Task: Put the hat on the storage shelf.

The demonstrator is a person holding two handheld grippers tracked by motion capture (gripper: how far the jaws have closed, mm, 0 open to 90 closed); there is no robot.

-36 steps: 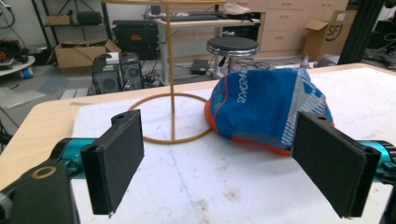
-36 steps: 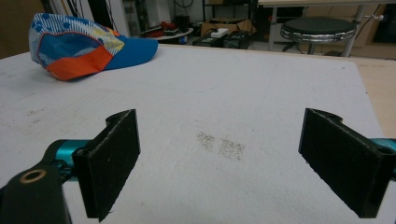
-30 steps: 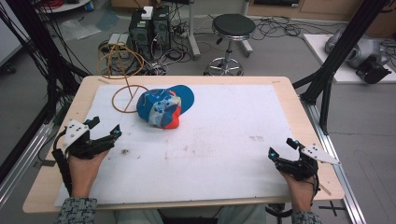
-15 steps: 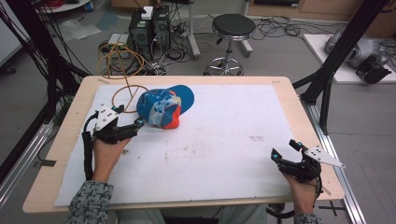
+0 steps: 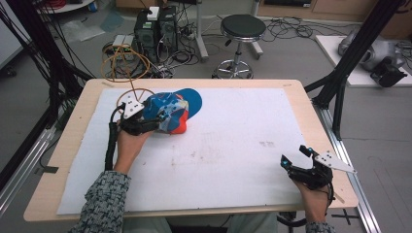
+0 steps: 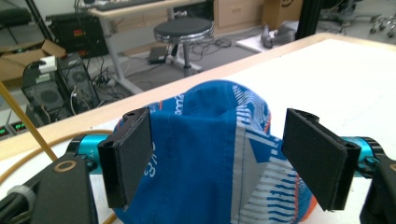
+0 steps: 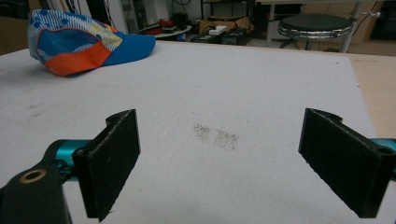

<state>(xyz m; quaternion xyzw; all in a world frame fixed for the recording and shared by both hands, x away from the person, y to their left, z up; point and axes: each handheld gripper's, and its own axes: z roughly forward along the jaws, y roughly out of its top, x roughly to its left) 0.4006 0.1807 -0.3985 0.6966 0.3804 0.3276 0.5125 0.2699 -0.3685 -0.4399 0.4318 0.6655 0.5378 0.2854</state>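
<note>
At the near right corner of the white foam sheet (image 5: 233, 179) that covers the pale wooden table (image 5: 73, 160), the right gripper (image 5: 297, 157) is held low in the person's right hand (image 5: 313, 201), its two black jaws spread wide with nothing between them; in the right gripper view a grey smudge (image 7: 217, 135) is seen on the sheet beyond the jaws. Farther in and to the left, the left gripper (image 5: 148, 124) is held by the left hand (image 5: 128, 148) against the near side of a blue, white and orange fabric cap (image 5: 170, 111), which lies on the far left part of the sheet. In the left gripper view the jaws are seen parted on either side of the cap's crown, not closed on it. Beyond the table, a round black stool (image 5: 241, 29) stands on the floor.
</note>
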